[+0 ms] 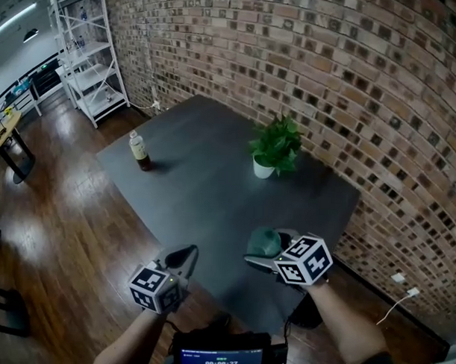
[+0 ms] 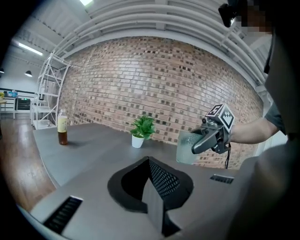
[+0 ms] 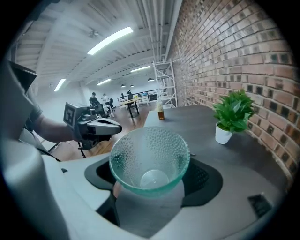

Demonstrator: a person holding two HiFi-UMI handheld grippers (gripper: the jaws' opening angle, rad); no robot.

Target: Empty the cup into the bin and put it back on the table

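A green, translucent, dimpled cup [image 3: 150, 159] sits between the jaws of my right gripper [image 1: 260, 250], which is shut on it. I look into its mouth in the right gripper view; the bottom shows bare and nothing lies inside. The cup [image 1: 265, 241] hangs over the near right part of the dark table [image 1: 205, 192]. From the left gripper view the cup [image 2: 186, 147] stands roughly upright above the tabletop, with the right gripper [image 2: 205, 141] clamped on its side. My left gripper [image 1: 183, 256] floats off the table's front edge, jaws together and holding nothing. No bin shows in any view.
A potted green plant [image 1: 275, 148] in a white pot stands at the table's right side near the brick wall [image 1: 351, 85]. A bottle of brown liquid [image 1: 139, 150] stands at the left edge. White metal shelving [image 1: 87, 53] is far left on the wooden floor [image 1: 55, 216].
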